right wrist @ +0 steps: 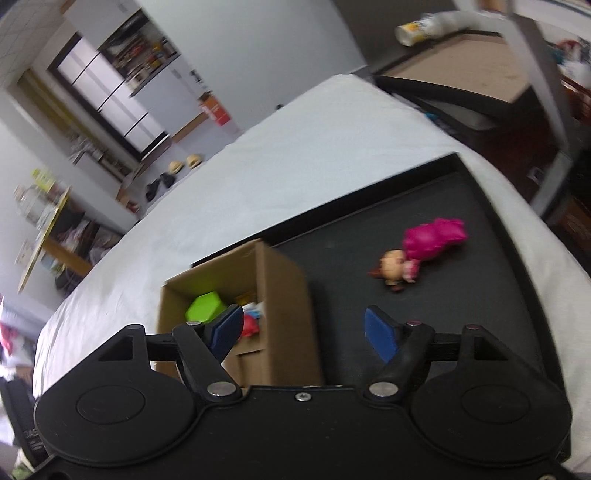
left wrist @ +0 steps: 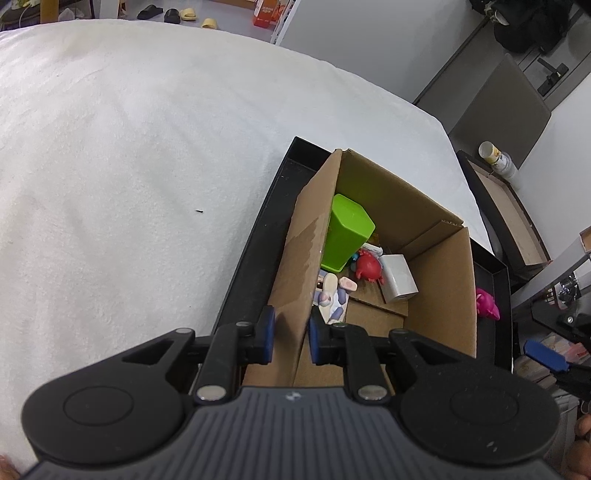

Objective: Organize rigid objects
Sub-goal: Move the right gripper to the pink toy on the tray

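An open cardboard box point(left wrist: 436, 280) stands in a black tray point(left wrist: 251, 258) on a white-covered table. My left gripper point(left wrist: 291, 338) is shut on the box's left wall. Inside lie a green cup point(left wrist: 347, 230), a red crab toy point(left wrist: 367, 267), a white block point(left wrist: 399, 282) and a pastel figurine point(left wrist: 332, 295). In the right wrist view the box point(right wrist: 284, 306) sits at the tray's left and a pink-dressed doll point(right wrist: 424, 251) lies on the tray floor point(right wrist: 461, 314). My right gripper point(right wrist: 303, 330) is open and empty, above the box's right wall; it also shows in the left wrist view point(left wrist: 546, 356).
The white tablecloth point(left wrist: 129, 166) spreads wide to the left of the tray. A second tray with a brown base point(left wrist: 509, 218) and a lying bottle point(left wrist: 496, 158) sit beyond the table's right edge. Slippers point(left wrist: 177, 14) lie on the floor.
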